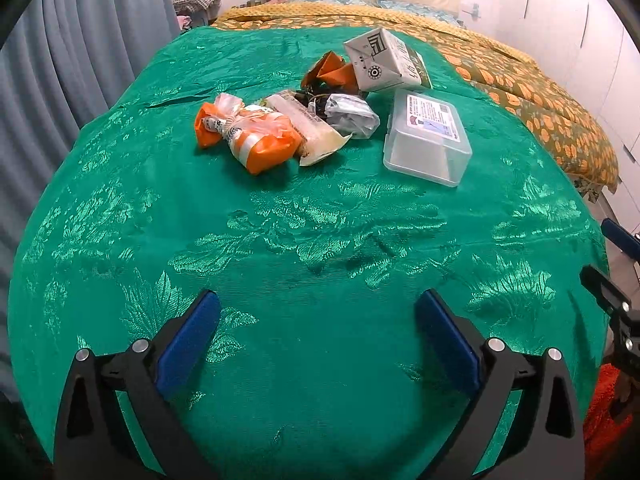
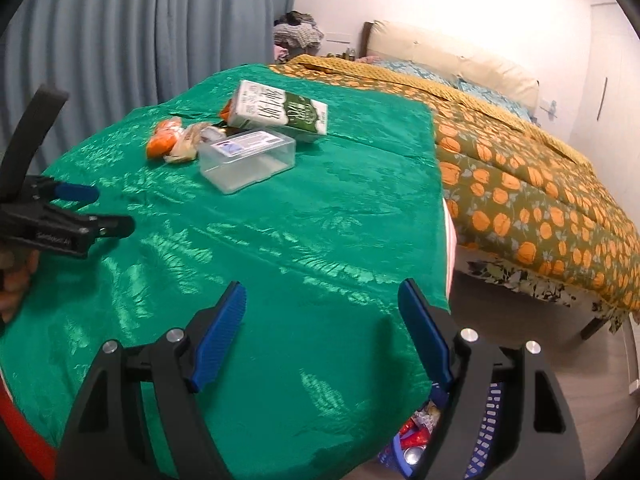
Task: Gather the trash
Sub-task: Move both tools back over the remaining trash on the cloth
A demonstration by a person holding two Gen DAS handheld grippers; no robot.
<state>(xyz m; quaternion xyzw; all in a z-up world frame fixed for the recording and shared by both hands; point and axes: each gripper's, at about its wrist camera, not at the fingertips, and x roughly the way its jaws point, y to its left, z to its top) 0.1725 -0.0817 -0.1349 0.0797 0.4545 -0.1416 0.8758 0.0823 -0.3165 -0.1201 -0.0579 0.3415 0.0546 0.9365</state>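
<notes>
Trash (image 1: pixel 320 108) lies heaped at the far end of my green tabletop (image 1: pixel 320 240); dark scraps behind the wrappers are hard to identify. A blue basket (image 2: pixel 486 432) is mostly hidden. My left fingers (image 1: pixel 188 340) and right fingers (image 2: pixel 220 340) spread wide, empty.

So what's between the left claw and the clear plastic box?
Nothing but bare green cloth. The left wrist view shows the open left claw low down and the clear plastic box farther up.
</notes>
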